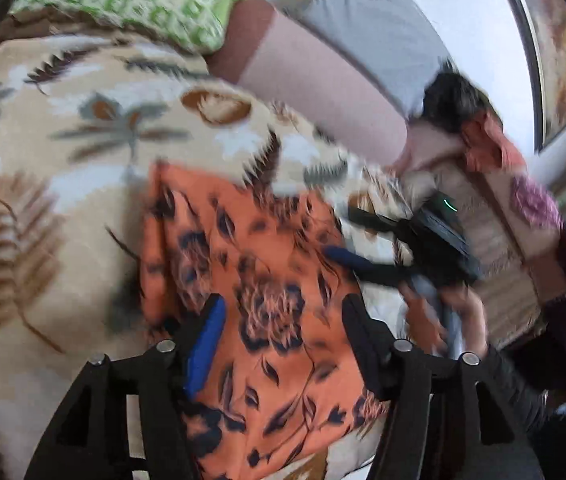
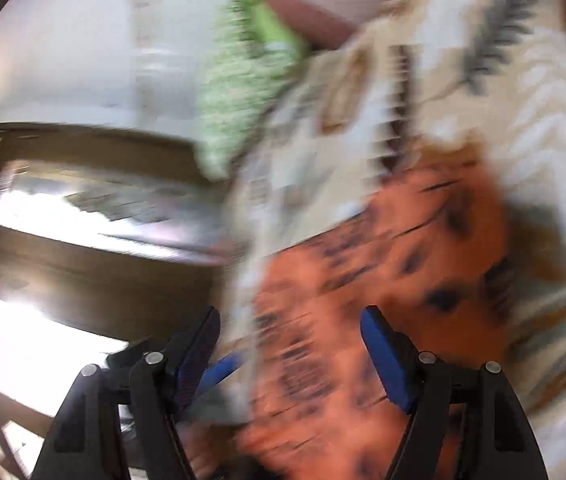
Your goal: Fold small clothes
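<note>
An orange garment with a dark flower print [image 1: 267, 300] lies folded on a beige leaf-patterned blanket [image 1: 63, 160]. My left gripper [image 1: 283, 316] is open above it, the cloth showing between its blue-padded fingers [image 1: 205, 344]. My right gripper [image 1: 347, 236] shows in the left wrist view, held in a hand at the garment's right edge, fingers spread. In the blurred right wrist view my right gripper [image 2: 291, 332] is open over the orange garment [image 2: 383, 300], holding nothing.
A green-and-white patterned pillow [image 1: 139, 0] and a pink-brown bolster [image 1: 303, 80] lie at the bed's far side. A pile of other clothes [image 1: 483, 140] sits at the right. A dark wooden window frame [image 2: 83, 248] fills the left of the right wrist view.
</note>
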`<state>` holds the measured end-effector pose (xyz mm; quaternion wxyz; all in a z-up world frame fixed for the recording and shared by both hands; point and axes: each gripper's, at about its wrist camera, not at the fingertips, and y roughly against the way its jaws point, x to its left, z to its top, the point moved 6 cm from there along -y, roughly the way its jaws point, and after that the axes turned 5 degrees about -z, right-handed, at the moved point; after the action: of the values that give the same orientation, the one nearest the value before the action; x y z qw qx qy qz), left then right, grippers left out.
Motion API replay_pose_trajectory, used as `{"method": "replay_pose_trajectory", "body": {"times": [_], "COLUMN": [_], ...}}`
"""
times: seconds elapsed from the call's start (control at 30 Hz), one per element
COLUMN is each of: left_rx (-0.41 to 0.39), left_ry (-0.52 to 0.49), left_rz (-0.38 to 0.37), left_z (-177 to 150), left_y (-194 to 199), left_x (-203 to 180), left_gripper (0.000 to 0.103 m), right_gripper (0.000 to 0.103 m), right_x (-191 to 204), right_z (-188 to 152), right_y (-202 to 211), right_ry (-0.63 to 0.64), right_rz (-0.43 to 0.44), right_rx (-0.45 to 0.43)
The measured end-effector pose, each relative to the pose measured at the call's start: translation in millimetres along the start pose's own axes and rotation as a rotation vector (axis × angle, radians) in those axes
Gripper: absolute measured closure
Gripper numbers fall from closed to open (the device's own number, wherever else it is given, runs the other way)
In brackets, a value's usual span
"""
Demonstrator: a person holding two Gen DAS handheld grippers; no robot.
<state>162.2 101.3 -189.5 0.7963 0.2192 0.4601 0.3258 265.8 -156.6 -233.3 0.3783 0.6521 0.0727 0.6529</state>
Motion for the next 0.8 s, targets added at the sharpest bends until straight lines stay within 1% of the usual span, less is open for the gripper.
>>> {"method": "replay_pose_trajectory", "body": {"times": [0.03, 0.07, 0.1, 0.13, 0.17, 0.2, 0.23, 0.27, 0.33, 0.37, 0.4, 0.43, 0.47, 0.5, 0.53, 0.6, 0.63, 0.67, 0.7, 0.73, 0.77, 0.8], "left_rx": [0.032, 0.074, 0.089, 0.062, 0.053, 0.057, 0.056, 0.055, 0.056, 0.053, 0.05, 0.046, 0.042, 0.036, 0.025, -0.003, -0.014, -0.024, -0.031, -0.036, -0.039, -0.043], "left_ry": [-0.016, -0.017, -0.023, -0.03, -0.029, -0.034, -0.046, -0.058, -0.055, -0.042, -0.032, -0.019, -0.007, -0.001, -0.002, -0.018, -0.022, -0.022, -0.016, -0.008, -0.004, -0.001], "left_rz": [0.094, 0.23, 0.272, 0.268, 0.275, 0.289, 0.301, 0.306, 0.299, 0.303, 0.306, 0.307, 0.311, 0.318, 0.317, 0.321, 0.333, 0.345, 0.358, 0.372, 0.386, 0.396], "left_z": [-7.0, -16.6, -23.5, -24.6, -24.0, -23.2, -22.3, -23.0, -26.7, -28.3, -29.8, -31.3, -32.3, -33.2, -32.9, -32.0, -31.7, -31.6, -31.6, -31.8, -32.4, -32.8], "left_y": [-12.0, -24.6, -31.2, -28.9, -25.8, -24.1, -21.7, -20.6, -18.6, -17.8, -16.9, -15.6, -14.7, -11.2, -6.9, 2.0, 5.3, 8.6, 11.0, 12.9, 14.7, 16.5], "left_x": [8.2, 24.2, 32.7, 32.8, 30.6, 28.0, 24.7, 21.2, 17.7, 18.3, 18.7, 19.0, 15.8, 12.3, 7.9, -0.1, -2.6, -3.9, -4.0, -3.8, -4.0, -4.3], "left_gripper": [0.041, 0.044, 0.044, 0.044, 0.044, 0.044, 0.044, 0.044, 0.042, 0.042, 0.042, 0.042, 0.042, 0.042, 0.041, 0.035, 0.033, 0.033, 0.033, 0.033, 0.033, 0.033], "right_gripper": [0.041, 0.043, 0.043, 0.041, 0.04, 0.035, 0.032, 0.031, 0.031, 0.03, 0.029, 0.035, 0.041, 0.042, 0.039, 0.032, 0.031, 0.029, 0.025, 0.022, 0.021, 0.025], "right_x": [-20.6, -31.3, -31.2, -24.5, -16.8, -9.6, -1.8, 5.2, 11.3, 9.7, 3.2, -6.8, -16.3, -19.5, -12.9, 11.2, 22.3, 32.2, 37.0, 31.1, 19.6, 2.1], "right_z": [5.8, 7.4, 6.3, 2.2, -3.8, -10.4, -20.4, -37.5, -64.8, -84.0, -95.7, -103.1, -104.9, -104.8, -105.2, -110.3, -114.4, -119.5, -124.4, -129.6, -134.1, -139.8], "right_y": [-1.4, 2.6, 8.1, 15.8, 23.9, 30.9, 38.3, 44.5, 48.1, 46.6, 43.2, 40.9, 43.8, 49.7, 59.0, 70.7, 72.8, 74.6, 73.4, 64.5, 52.5, 37.3], "right_ry": [-0.111, -0.187, -0.194, -0.155, -0.111, -0.079, -0.059, -0.033, 0.013, 0.034, 0.052, 0.068, 0.031, -0.015, -0.011, 0.078, 0.105, 0.131, 0.147, 0.161, 0.158, 0.112], "right_rz": [0.046, 0.098, 0.115, 0.105, 0.084, 0.092, 0.124, 0.155, 0.18, 0.186, 0.155, 0.108, 0.104, 0.106, 0.093, 0.095, 0.119, 0.161, 0.183, 0.135, 0.054, 0.014], "right_rx": [-0.018, -0.033, -0.04, -0.045, -0.043, -0.035, -0.022, 0.012, 0.073, 0.114, 0.134, 0.122, 0.092, 0.074, 0.049, 0.034, 0.041, 0.055, 0.06, 0.068, 0.088, 0.138]}}
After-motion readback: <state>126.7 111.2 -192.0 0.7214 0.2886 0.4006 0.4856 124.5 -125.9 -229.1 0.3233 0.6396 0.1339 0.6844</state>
